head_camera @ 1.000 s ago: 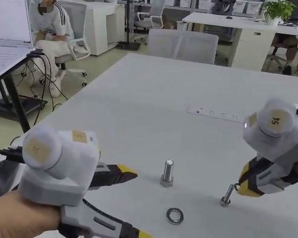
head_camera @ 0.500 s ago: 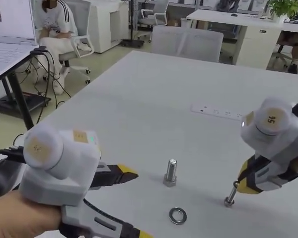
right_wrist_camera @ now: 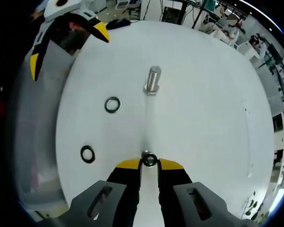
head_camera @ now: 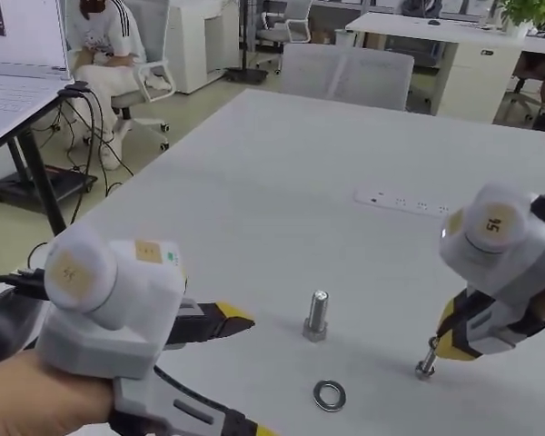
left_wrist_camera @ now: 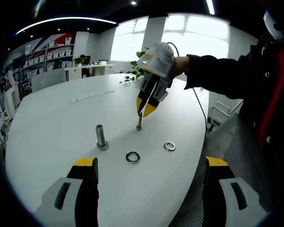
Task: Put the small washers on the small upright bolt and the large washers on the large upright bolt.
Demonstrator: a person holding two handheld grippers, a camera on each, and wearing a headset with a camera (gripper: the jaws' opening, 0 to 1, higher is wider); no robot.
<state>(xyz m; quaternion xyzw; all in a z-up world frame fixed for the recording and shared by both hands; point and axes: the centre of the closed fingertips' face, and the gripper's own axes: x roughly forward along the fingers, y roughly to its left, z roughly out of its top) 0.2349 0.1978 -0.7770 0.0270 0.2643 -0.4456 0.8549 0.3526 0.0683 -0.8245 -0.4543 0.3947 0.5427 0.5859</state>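
Right claw: my right gripper (head_camera: 447,343) is closed down to a narrow slit, pinching the top end of the small bolt (head_camera: 426,361). I cannot tell if a washer sits in that pinch.
Why the pinch: I judge it steadies the small bolt, which stands head-down on the white table (head_camera: 254,182) and leans a touch toward the jaws in the head view.
Right pose: the hand is raised, the gripper angled steeply down, tips on the bolt from above and a little behind.
Left claw: my left gripper (left_wrist_camera: 149,164) has its jaws spread wide, nothing between them.
Left pose: held low and near level above the near edge, pointing across at the work. It looks parked clear of the other hand.
Large bolt: the large bolt (left_wrist_camera: 101,137) stands upright on its head, bare, between the two grippers and apart from both.
Washers: the large washer (left_wrist_camera: 132,157) lies flat just in front of the large bolt. The small washer (left_wrist_camera: 169,146) lies flat near it, off to the side.
Progress: both loose washers look to be off their bolts, so most of the threading is ahead.
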